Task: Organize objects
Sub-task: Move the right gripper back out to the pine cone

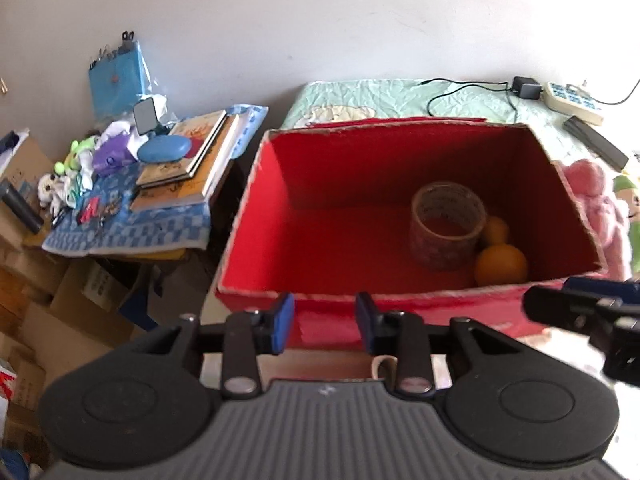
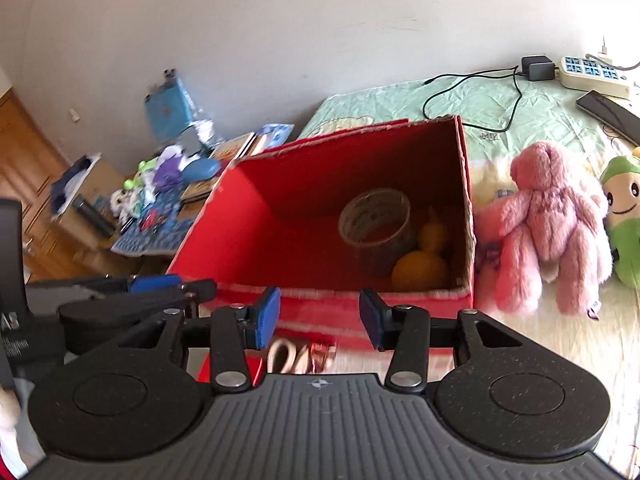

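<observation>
Looking along the left gripper (image 1: 325, 322), its blue-padded fingers (image 1: 285, 320) stand apart with nothing between them, poised just in front of the near wall of the red box (image 1: 280, 204), which serves as the landmark here. Inside the box, toward its right end, a roll of clear tape (image 1: 446, 226) stands on its edge-ring, and just right of it, touching or nearly so, lies a yellow gourd-shaped toy (image 1: 500, 264) against the near-right corner. Left of the box sits a cluttered side table with a stack of books (image 1: 188, 164), a blue case (image 1: 164, 149) and small toys. Behind the box a green quilt (image 1: 384, 96) carries a power strip (image 1: 572, 100) and a black cable. Just right of the box a pink plush (image 1: 596, 200) shows at the frame edge, and the right gripper's dark tip (image 1: 580, 308) pokes in near the box's near-right corner. From the right wrist view, the right gripper (image 2: 320, 318) also has its blue pads (image 2: 267, 316) spread wide and empty, just before the box's near wall (image 2: 466, 200). The tape roll (image 2: 376, 220) and gourd toy (image 2: 420, 268) lie in the box's far-right part as seen here. Right of the box, on the bed, the pink plush (image 2: 548, 220) sprawls face down, with a green plush (image 2: 626, 220) beyond it. The left gripper (image 2: 160, 288) shows at the box's near-left corner. A blurred pale ring-shaped thing (image 2: 284, 354) lies in front of the box, below the pads; what it is cannot be told.
</observation>
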### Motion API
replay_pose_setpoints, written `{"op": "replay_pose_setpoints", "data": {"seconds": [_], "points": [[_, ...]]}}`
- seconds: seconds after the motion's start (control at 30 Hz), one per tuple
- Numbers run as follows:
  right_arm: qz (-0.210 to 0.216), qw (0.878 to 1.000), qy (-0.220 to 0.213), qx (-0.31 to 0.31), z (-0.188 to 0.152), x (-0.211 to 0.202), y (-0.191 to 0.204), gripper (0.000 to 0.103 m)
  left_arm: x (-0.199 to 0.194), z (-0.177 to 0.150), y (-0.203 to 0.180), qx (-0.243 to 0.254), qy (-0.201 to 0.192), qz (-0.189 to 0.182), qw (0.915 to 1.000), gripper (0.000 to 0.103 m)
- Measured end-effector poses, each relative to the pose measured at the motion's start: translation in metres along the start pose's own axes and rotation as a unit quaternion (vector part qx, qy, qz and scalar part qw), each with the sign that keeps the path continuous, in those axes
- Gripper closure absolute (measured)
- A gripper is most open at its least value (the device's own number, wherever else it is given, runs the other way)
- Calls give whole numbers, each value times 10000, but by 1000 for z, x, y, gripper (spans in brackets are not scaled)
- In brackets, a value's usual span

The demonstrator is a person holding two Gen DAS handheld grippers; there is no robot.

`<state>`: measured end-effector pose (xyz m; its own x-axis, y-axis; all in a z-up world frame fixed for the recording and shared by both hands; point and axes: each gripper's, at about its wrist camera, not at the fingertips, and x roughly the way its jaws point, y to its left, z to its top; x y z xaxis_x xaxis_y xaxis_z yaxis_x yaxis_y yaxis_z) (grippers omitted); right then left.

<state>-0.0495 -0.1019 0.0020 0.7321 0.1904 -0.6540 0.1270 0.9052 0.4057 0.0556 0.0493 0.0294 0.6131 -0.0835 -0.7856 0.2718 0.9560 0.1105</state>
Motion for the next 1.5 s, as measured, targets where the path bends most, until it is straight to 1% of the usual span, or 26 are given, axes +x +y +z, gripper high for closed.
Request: {"op": "replay_pose_setpoints", "data": {"seconds": [0.13, 0.2, 0.27, 0.43, 0.6, 0.97, 1.17, 1.27, 1.37, 1.43, 1.5], "points": [[89, 9999, 58, -22, -12, -13, -6, 52, -11, -11, -14, 56, 10, 256, 9997, 59], [149, 9998, 128, 8, -18, -17, -11, 52, -15, -18, -19, 33, 63, 281, 9996, 51], [216, 9995, 207, 100, -24, -19, -16, 52, -15, -26, -23, 2, 168, 294, 9994, 48], [364, 9974, 450, 431, -40, -16, -26, 52, -13, -45, -35, -40, 461, 312, 9984, 46], [469, 9953, 616, 590, -54, -13, -30, 52, -10, -58, -46, 11, 597, 355, 9976, 41], [738, 9862, 1060, 1032, -72, 4, -40, 52, 9, -76, -53, 218, 926, 277, 9951, 40], [833, 9814, 1296, 1142, -75, 12, -42, 54, 19, -82, -52, 333, 1051, 127, 9938, 40], [864, 9797, 1389, 1159, -75, 14, -43, 55, 19, -86, -50, 366, 1060, -23, 9937, 40], [885, 9770, 1483, 1250, -76, 17, -46, 56, 16, -94, -44, 374, 1015, -311, 9936, 41], [908, 9743, 1559, 1352, -77, 20, -50, 57, 14, -102, -39, 327, 982, -611, 9928, 42], [949, 9705, 1641, 1487, -77, 24, -52, 57, 11, -110, -34, 288, 958, -914, 9908, 48]]}}
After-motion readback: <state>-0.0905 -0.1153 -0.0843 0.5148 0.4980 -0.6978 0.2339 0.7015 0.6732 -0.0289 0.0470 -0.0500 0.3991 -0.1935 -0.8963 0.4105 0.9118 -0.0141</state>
